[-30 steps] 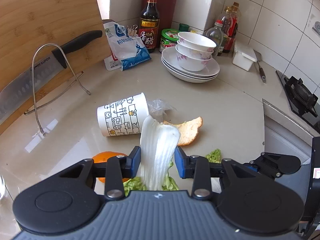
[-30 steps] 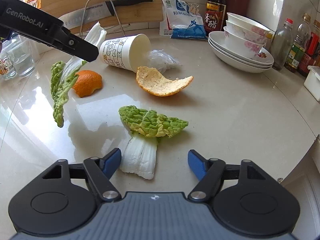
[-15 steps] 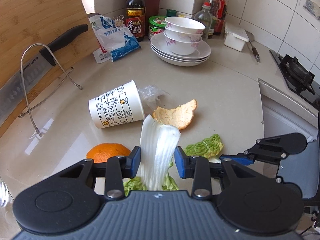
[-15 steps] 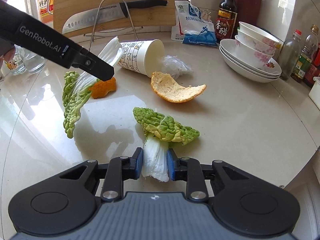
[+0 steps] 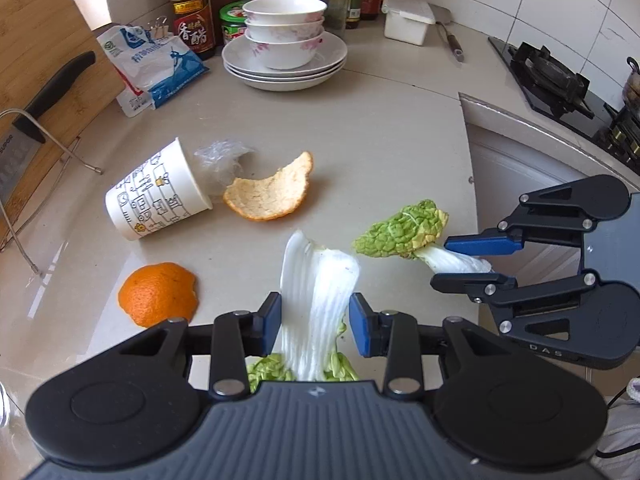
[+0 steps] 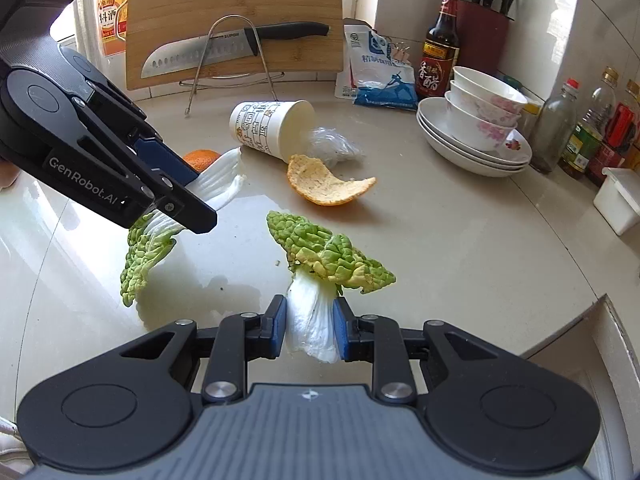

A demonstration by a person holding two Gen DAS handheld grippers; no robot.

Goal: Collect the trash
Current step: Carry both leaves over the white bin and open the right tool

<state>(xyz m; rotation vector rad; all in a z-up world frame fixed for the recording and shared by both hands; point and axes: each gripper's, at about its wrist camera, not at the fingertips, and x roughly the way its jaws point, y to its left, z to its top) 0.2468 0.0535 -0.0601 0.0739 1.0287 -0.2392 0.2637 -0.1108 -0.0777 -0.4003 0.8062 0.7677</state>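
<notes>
- Left gripper [image 5: 314,322] has its blue fingers [image 5: 269,322] clamped on the white stalk of a cabbage leaf [image 5: 318,304]; the stalk rises out past the fingertips and the green frill hangs down behind them.
- From the right wrist view that same left gripper [image 6: 190,200] is up off the tabletop [image 6: 460,240], its leaf [image 6: 148,248] dangling green-end down beneath the fingers.
- Right gripper [image 6: 310,330] is pinched on the white stem of a second cabbage leaf [image 6: 328,256]; the crinkled green top spreads out just ahead of the fingertips, tilted to the right.
- In the left wrist view the right gripper [image 5: 466,262] comes in from the right of the left fingers, turned on its side, with the second leaf [image 5: 400,228] sticking out toward the middle.
- Ahead of the left fingers, an orange peel [image 5: 270,194] lies pith up on the tabletop [image 5: 380,140], touching the mouth of a tipped-over paper cup [image 5: 154,196].
- Crumpled clear plastic [image 5: 220,156] sits at the cup's mouth, just beyond the peel.
- Off to the left of the left fingers, close in, a second orange peel [image 5: 158,294] sits skin up.
- Far ahead: stacked bowls and plates [image 5: 284,44], a dark sauce bottle [image 5: 192,12], a blue and white pouch [image 5: 154,66], and a knife [image 6: 236,46] leaning against a wooden cutting board [image 6: 236,8].
</notes>
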